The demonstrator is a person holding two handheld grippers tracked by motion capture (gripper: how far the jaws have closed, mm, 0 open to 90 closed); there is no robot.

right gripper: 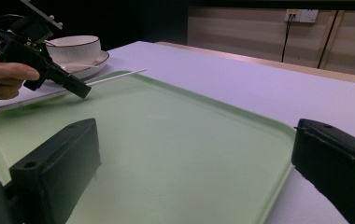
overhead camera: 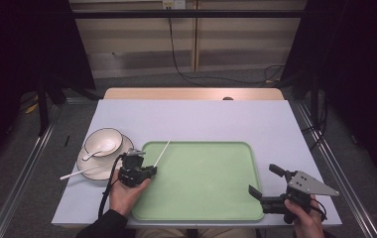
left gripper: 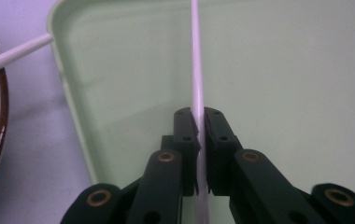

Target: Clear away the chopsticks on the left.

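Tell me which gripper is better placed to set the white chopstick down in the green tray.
Left. The left gripper is shut on the white chopstick, low over the green tray near its left rim. The right gripper is open and holds nothing at the tray's right edge.

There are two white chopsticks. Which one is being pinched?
The chopstick over the green tray's left edge, clamped in the left gripper. The other chopstick lies loose across the plate.
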